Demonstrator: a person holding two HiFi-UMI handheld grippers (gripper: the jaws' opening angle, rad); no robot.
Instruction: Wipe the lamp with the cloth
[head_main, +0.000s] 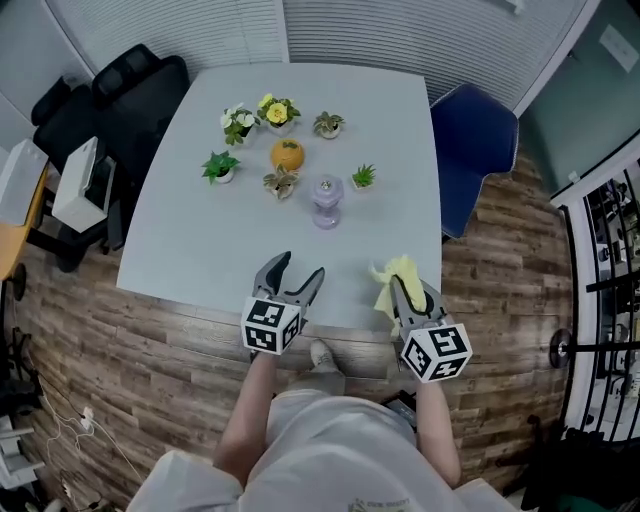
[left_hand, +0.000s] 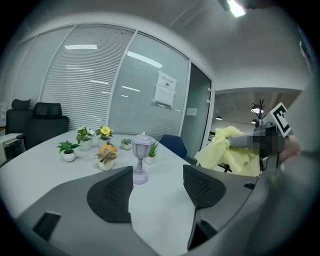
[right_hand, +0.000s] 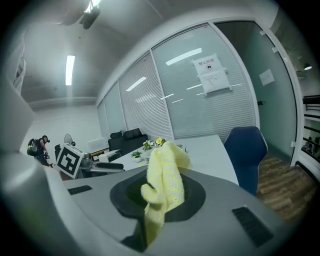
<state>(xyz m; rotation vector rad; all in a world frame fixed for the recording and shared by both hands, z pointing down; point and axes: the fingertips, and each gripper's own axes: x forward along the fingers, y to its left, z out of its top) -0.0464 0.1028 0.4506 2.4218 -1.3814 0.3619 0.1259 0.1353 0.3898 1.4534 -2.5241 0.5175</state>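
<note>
A small lilac lantern-shaped lamp (head_main: 327, 201) stands upright on the white table (head_main: 200, 240), right of the table's middle; it also shows ahead in the left gripper view as the lamp (left_hand: 141, 157). My left gripper (head_main: 297, 277) hovers open over the table's near edge, nothing between its jaws, the lamp well beyond it. My right gripper (head_main: 404, 290) is shut on a yellow cloth (head_main: 394, 281) near the front right corner. In the right gripper view the cloth (right_hand: 164, 186) bunches between the jaws and hangs down.
Several small potted plants (head_main: 221, 166) and an orange ornament (head_main: 287, 155) ring the lamp at the far side. A blue chair (head_main: 472, 150) stands at the table's right, black chairs (head_main: 110, 100) at the left. The near table strip is bare.
</note>
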